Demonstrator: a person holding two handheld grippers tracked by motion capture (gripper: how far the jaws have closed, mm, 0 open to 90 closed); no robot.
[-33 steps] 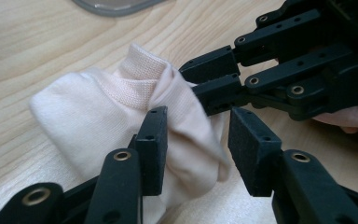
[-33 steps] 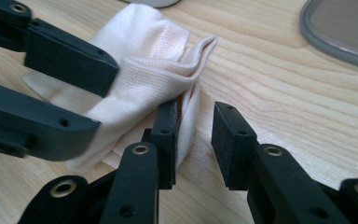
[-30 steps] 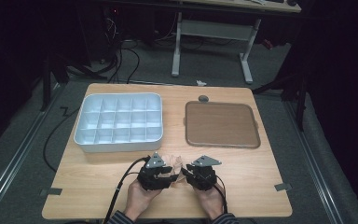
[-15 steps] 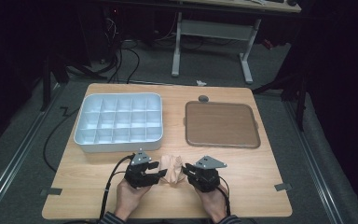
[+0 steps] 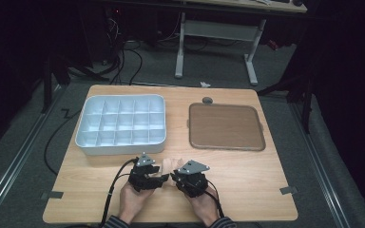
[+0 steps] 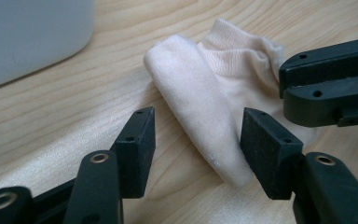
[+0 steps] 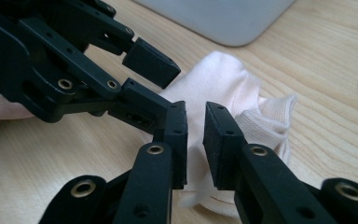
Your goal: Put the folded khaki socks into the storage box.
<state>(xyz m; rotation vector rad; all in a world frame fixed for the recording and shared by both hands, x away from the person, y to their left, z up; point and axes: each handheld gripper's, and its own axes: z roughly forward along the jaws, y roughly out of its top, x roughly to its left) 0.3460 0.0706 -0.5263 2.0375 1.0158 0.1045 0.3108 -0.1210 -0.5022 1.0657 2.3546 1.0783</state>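
Two grippers on one little sock (image 5: 171, 165) is where we're at. It's a pale peach ankle sock, lying folded on the bench (image 5: 247, 190) near the front edge, at about 6 o'clock from the white compartment tray (image 5: 120, 124) and well off at 7 o'clock from the brown mat (image 5: 226, 126).

Our left gripper (image 6: 196, 135) has just been opening: its jaws are spread with the folded edge of the sock between them, one pad touching cloth at most, nothing pinched. Our right gripper (image 7: 195, 133) has just been closing, the jaws nearly together with a thin gap, cloth right behind them; we can't tell if it's got a real bite on the sock.

We'd guess we're mid-fold or mid-handover, left letting go while right takes over. Next move probably needs the right one to pinch the cuff end properly before lifting, or the sock just flops open.
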